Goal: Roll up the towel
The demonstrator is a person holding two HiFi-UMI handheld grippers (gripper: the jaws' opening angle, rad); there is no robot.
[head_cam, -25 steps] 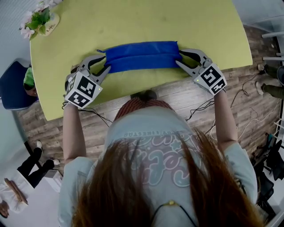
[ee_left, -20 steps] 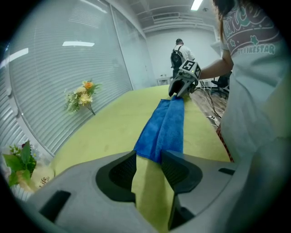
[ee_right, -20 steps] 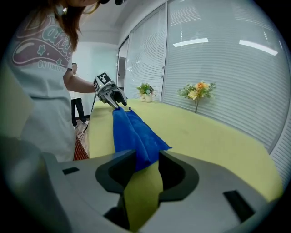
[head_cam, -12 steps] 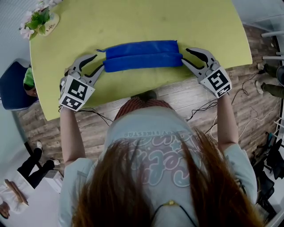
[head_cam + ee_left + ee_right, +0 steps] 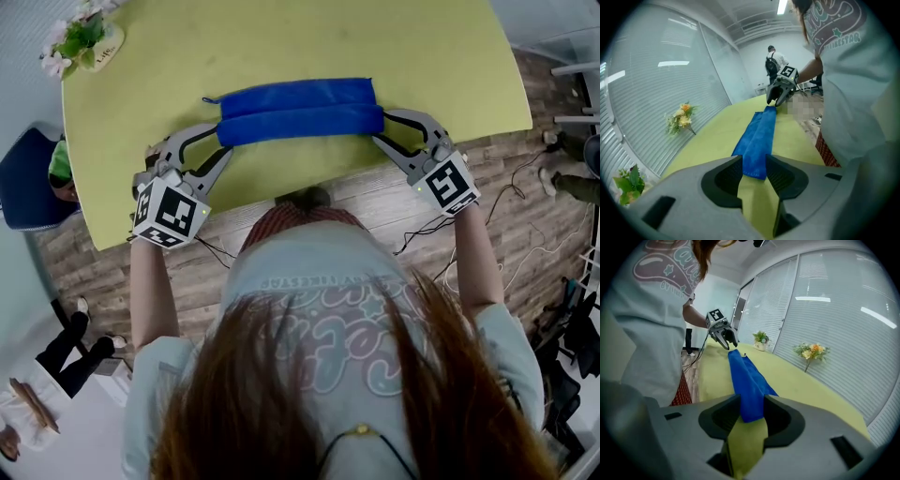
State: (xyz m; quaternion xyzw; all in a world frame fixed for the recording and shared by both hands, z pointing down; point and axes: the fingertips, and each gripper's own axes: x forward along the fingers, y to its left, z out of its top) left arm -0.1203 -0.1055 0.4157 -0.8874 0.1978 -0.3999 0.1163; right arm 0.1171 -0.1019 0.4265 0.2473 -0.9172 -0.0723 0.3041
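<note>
We see the long blue cloth towel lying on the smooth yellow-green worktop, parallel to the worktop's near edge and close to it, about midway along that edge. It is partly rolled: a plump roll forms the near side, and a flat band still lies unrolled on the far side, touching the roll along its whole length. Our left tool comes in from the near-left and straddles the left end of the roll. In the left gripper view, this tool has its jaws partly apart, with the end of the towel between the two dark ribbed pads. The cloth fills the gap, but we see no pinch in it. Our right tool does the same at the right end. In the right gripper view, its jaws stand about as far apart, with that end of the towel between the pads and likewise not squeezed. Each tool shows at the far end of the towel in the other's view. Each carries a black-and-white marker cube behind its jaws. A small spray of artificial flowers stands at the worktop's far-left corner, well apart from the towel.
</note>
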